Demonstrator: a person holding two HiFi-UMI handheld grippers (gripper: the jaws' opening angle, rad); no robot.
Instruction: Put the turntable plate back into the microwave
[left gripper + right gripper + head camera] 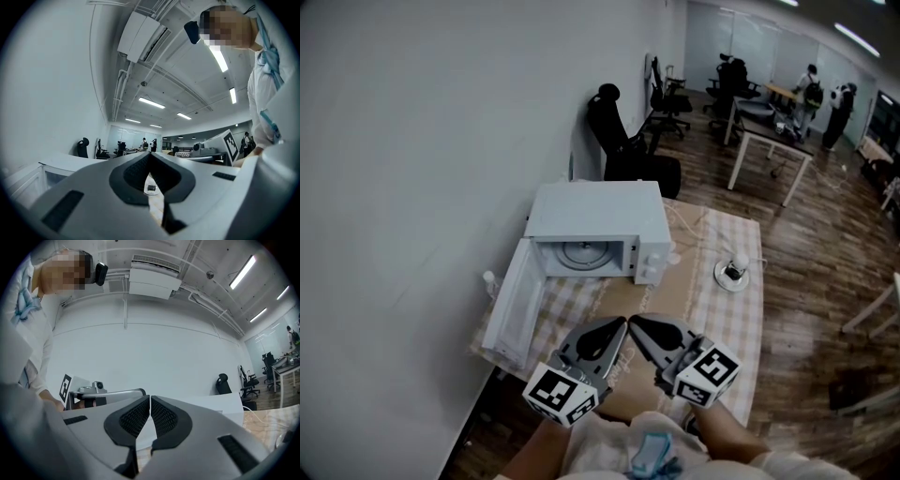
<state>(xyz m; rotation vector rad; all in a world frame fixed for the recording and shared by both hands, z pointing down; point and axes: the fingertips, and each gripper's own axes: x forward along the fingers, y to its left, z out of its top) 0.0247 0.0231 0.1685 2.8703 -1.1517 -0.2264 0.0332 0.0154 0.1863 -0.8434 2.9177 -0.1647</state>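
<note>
Microwave stands open with the turntable plate seemingly inside already, so left gripper and right gripper hover back from it, both pressed together and empty.

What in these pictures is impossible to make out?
Head view: inside of the microwave, mostly hidden under its roof; only part of a round shape shows.
Head view: the thing on the small dish, too small to name.
Head view: white object behind the door, too small.

On the table, the microwave holds the turntable plate, with a small dish at its 3 o'clock, an office chair at 12, and the left gripper and right gripper at 6.
</note>
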